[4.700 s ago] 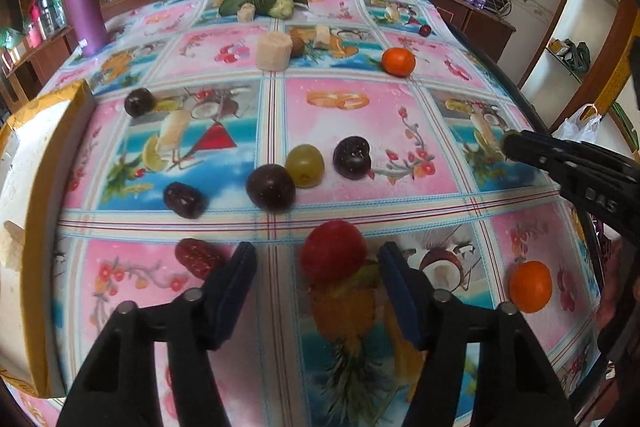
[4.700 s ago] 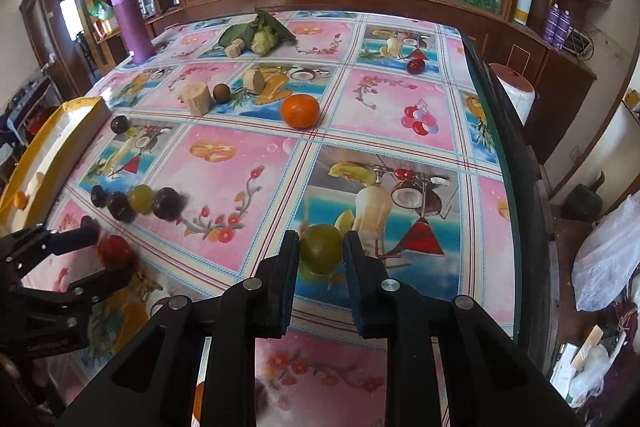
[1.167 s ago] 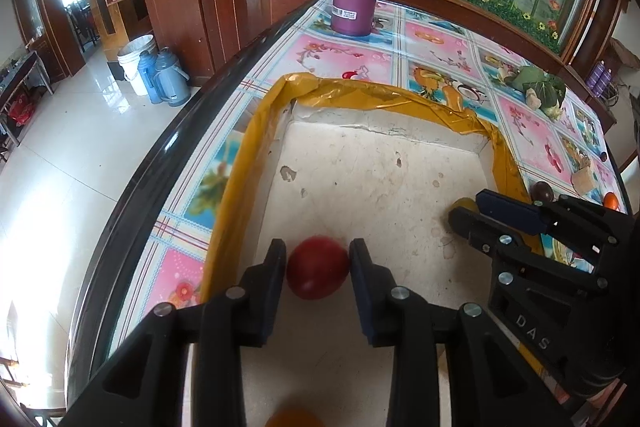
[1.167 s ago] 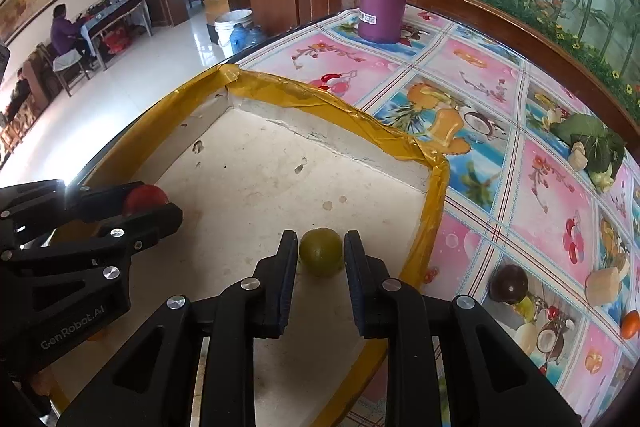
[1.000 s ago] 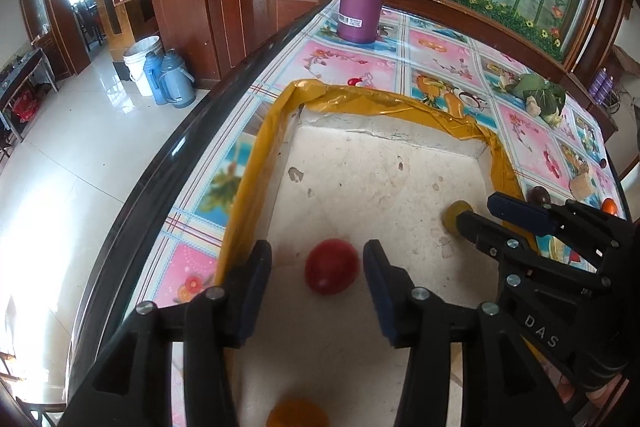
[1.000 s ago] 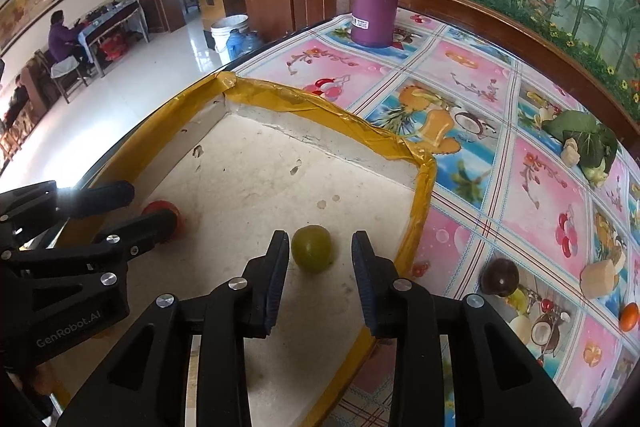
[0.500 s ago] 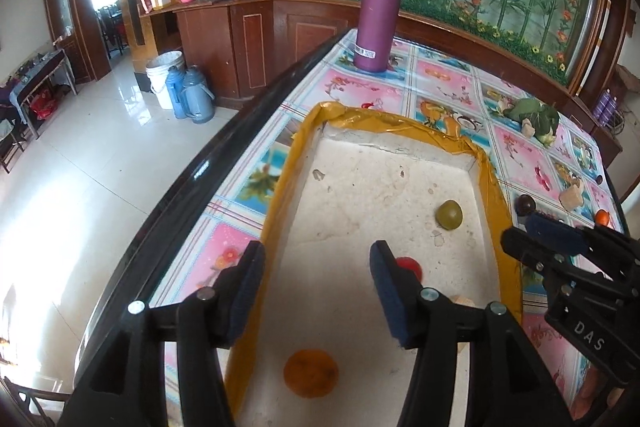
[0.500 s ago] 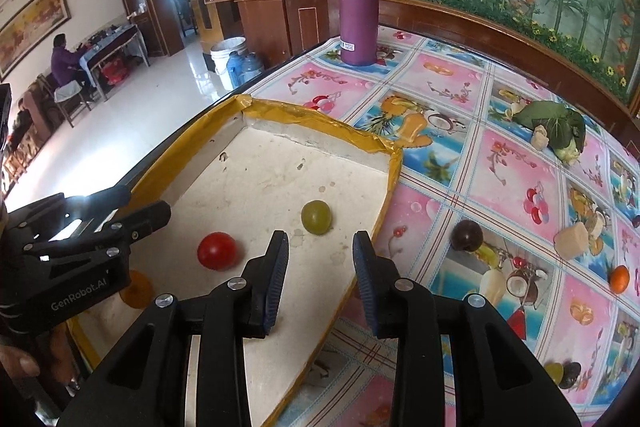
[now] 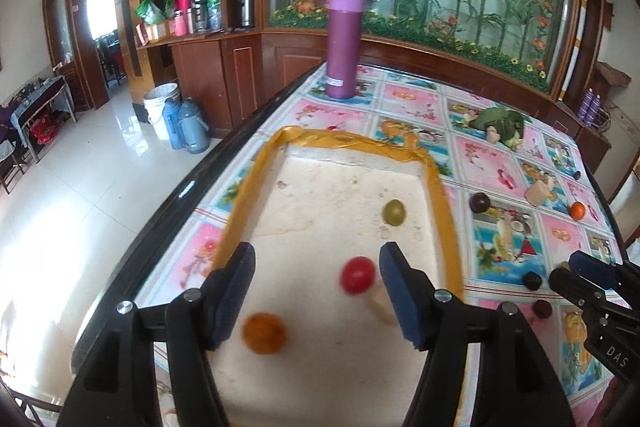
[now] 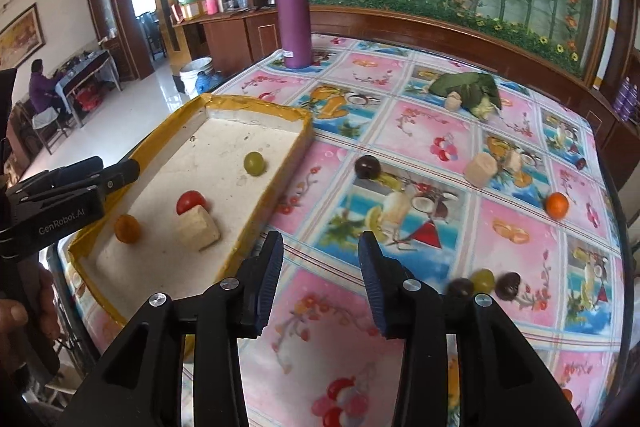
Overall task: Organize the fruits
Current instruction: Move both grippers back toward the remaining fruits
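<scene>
A white tray with a yellow rim lies on the patterned table. In it rest a red fruit, a green grape, an orange fruit and a beige chunk. My left gripper hovers above the tray, its jaws opening with nothing pressed between them. Over the tablecloth right of the tray, my right gripper has its jaws opening and empty. Dark fruits, a green grape and an orange lie on the table.
A purple bottle stands at the table's far end. Green leaves with a pale piece and a beige chunk lie further back. The table's dark edge drops to a tiled floor on the left. A person sits far left.
Both grippers let go of their fruits in the tray, opened and drew back and up. The right gripper swung right, off the tray and over the tablecloth.
</scene>
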The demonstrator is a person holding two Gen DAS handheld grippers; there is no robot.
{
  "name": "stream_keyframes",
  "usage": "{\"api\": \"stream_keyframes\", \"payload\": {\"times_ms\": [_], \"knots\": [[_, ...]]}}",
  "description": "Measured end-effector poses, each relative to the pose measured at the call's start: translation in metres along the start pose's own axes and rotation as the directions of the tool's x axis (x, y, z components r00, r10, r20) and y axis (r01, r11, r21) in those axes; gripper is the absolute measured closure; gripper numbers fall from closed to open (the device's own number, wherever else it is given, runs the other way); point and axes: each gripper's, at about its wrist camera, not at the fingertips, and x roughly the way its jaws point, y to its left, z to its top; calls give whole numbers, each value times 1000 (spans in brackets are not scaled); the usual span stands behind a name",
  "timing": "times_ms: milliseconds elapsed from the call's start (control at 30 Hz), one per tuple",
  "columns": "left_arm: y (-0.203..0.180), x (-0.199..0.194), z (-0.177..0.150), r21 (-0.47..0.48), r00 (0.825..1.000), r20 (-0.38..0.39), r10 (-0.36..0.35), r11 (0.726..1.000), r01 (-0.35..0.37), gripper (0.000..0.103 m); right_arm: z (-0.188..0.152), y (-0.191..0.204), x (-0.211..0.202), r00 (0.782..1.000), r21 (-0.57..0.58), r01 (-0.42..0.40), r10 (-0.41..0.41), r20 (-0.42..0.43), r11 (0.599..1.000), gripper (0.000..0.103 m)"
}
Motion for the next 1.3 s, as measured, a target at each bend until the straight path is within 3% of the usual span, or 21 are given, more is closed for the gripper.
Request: {"api": "stream_keyframes", "payload": {"times_ms": [267, 533, 600, 700, 767, 1033, 1300], "knots": [[-62, -10, -7, 75, 995, 4, -97, 993, 96, 34, -24, -52, -37, 995, 85, 92, -95, 32, 992, 64], [-123, -26, -21, 146, 982, 14, -188, 972, 184, 22, -49, -96, -71, 983, 147, 164, -173, 52, 975, 62], [-135, -30, -24, 165, 979, 13, -201, 966, 196, 19, -56, -107, -78, 980, 169, 177, -189, 54, 970, 57], [-151, -34, -28, 181, 978, 17, -210, 962, 204, 13, -67, -123, -89, 972, 202, 210, -227, 61, 956, 43], [-160, -36, -30, 185, 977, 18, -214, 961, 207, 11, -74, -132, -97, 967, 221, 226, -246, 67, 949, 39], [-185, -39, -39, 191, 978, 14, -210, 960, 204, 0, -101, -172, -120, 953, 281, 275, -300, 50, 919, 38], [-200, -37, -51, 218, 982, 0, -187, 959, 183, 0, -121, -202, -127, 948, 322, 297, -319, 18, 899, 37]]}}
